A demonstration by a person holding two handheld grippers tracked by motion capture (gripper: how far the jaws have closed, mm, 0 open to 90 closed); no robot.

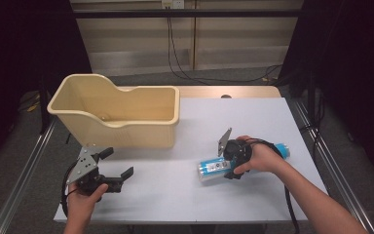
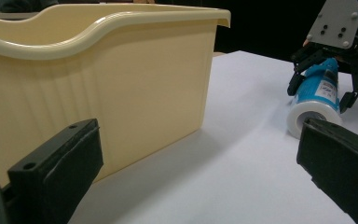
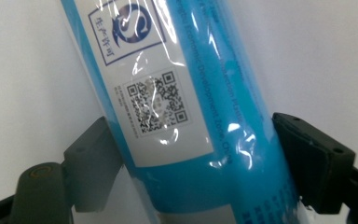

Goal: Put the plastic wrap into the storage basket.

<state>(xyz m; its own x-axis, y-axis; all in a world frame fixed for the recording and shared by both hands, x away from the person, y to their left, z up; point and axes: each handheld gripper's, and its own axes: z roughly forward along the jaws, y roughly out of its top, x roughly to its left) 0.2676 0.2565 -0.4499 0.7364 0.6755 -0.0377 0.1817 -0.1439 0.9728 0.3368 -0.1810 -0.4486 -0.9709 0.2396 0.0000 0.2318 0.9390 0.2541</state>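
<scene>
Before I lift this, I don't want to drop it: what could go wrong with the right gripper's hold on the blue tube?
The shiny, film-wrapped blue cylindrical tube lies flat on the white table. The right gripper has its jaws against the tube's sides near one end, so the long free end could sag or swing when raised. The slick wrap may also slide between the jaws. The tall cream plastic bin needs a high lift to clear its rim.

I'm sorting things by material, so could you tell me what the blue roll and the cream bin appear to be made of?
Blue roll: seemingly clear glossy plastic film over a blue printed wrapper, judging by wrinkles and glare; contents unclear.
Cream bin: apparently moulded plastic, smooth with a slight sheen, with a rolled rim and ribbed wall.
</scene>
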